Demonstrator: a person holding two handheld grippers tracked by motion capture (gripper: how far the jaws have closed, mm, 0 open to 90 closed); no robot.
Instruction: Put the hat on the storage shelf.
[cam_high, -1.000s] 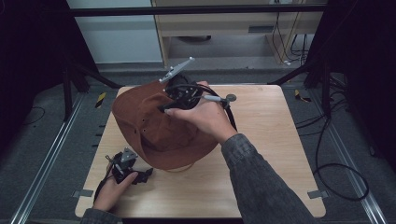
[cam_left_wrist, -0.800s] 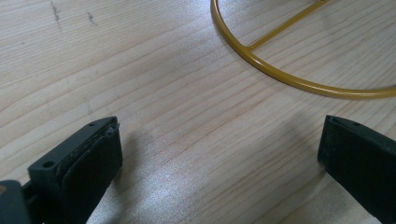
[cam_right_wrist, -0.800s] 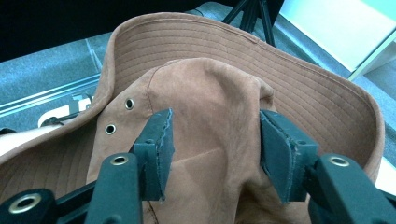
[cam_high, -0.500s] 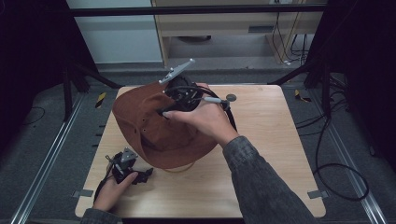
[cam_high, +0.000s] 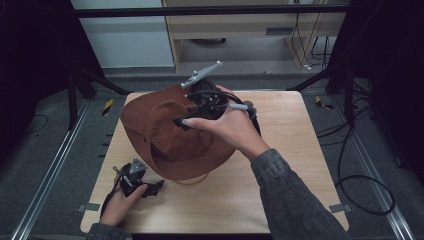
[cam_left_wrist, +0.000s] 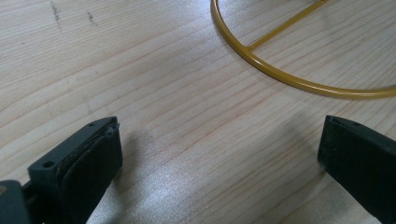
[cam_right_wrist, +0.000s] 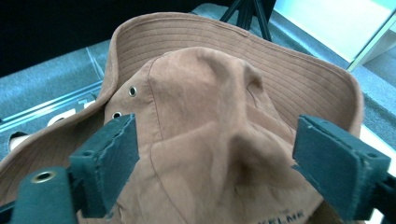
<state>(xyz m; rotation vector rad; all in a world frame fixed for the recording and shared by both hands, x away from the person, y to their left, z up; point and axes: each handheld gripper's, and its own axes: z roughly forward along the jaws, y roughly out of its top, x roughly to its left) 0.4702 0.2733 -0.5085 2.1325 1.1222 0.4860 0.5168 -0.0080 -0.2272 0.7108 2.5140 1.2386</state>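
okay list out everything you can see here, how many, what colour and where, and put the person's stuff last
hat: 1, brown, middle of table, under the right gripper
wire ring: 1, yellow, on table, just ahead of the left gripper
table: 1, light wood, centre
cables: several, black, floor at right
left gripper: 1, black, near-left of table, jaws open
right gripper: 1, black, over hat, jaws open
hands: 2, one per gripper

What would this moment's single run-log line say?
left gripper: open, idle on table | right gripper: open over brown hat | yellow wire ring: beside left gripper
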